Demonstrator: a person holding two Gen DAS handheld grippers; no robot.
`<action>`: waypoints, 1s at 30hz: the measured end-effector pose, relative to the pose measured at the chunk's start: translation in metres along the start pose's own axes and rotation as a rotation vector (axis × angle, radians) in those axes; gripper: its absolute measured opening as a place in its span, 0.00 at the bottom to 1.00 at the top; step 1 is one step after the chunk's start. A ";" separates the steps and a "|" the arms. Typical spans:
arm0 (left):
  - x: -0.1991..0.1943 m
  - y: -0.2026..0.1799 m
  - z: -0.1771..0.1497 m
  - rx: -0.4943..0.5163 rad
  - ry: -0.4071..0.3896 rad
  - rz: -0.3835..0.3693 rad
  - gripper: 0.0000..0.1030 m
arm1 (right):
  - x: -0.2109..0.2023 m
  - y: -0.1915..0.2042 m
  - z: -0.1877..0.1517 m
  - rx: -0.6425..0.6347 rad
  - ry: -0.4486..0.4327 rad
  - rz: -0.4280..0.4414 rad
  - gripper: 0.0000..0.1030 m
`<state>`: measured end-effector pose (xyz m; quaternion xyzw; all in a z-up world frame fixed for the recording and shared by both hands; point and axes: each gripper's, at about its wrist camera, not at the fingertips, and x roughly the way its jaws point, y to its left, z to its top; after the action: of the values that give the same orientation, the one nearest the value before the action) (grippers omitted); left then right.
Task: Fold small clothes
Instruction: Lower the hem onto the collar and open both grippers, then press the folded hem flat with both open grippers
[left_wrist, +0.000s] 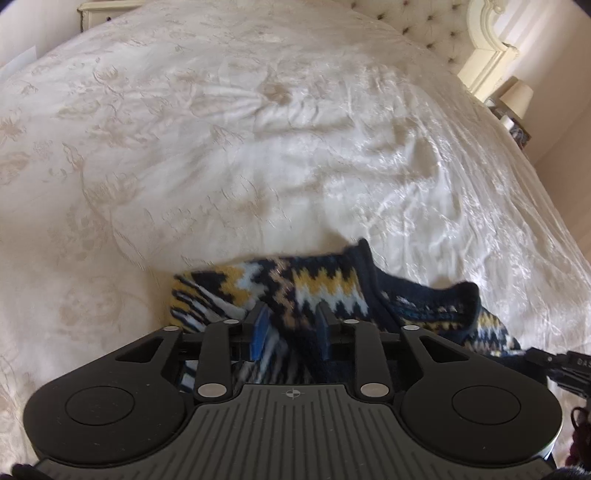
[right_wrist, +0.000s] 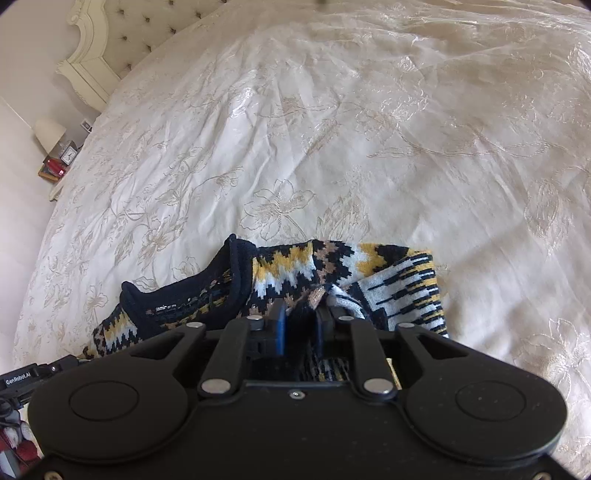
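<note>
A small knitted sweater (left_wrist: 314, 284) in navy, yellow, white and tan zigzags lies crumpled on a cream floral bedspread (left_wrist: 258, 147). Its dark collar opens toward the right in the left wrist view. My left gripper (left_wrist: 291, 328) hangs just over the sweater's near part, blue pads apart, with the knit showing in the gap between them. In the right wrist view the same sweater (right_wrist: 295, 269) has its collar on the left and a striped sleeve on the right. My right gripper (right_wrist: 300, 328) is also open right above it, with a fold of dark knit between the pads.
The bedspread (right_wrist: 369, 147) spreads wide beyond the sweater. A tufted headboard (right_wrist: 122, 37) in a cream frame stands at the far end. A bedside table holds a lamp (right_wrist: 50, 133) and a small clock. The side of the other tool (left_wrist: 554, 365) pokes in low right.
</note>
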<state>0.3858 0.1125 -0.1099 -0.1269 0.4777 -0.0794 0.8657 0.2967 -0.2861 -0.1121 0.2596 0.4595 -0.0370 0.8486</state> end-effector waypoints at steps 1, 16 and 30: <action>0.000 0.003 0.004 -0.003 -0.009 0.004 0.30 | 0.001 0.000 0.001 0.001 -0.005 -0.002 0.39; -0.033 -0.012 -0.016 0.092 -0.037 0.014 0.38 | -0.034 0.009 -0.008 -0.067 -0.153 -0.026 0.60; -0.007 -0.065 -0.063 0.192 0.093 0.047 0.41 | -0.002 0.054 -0.054 -0.465 0.025 0.020 0.65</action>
<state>0.3280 0.0434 -0.1177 -0.0281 0.5105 -0.1102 0.8523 0.2707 -0.2142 -0.1131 0.0622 0.4637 0.0813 0.8800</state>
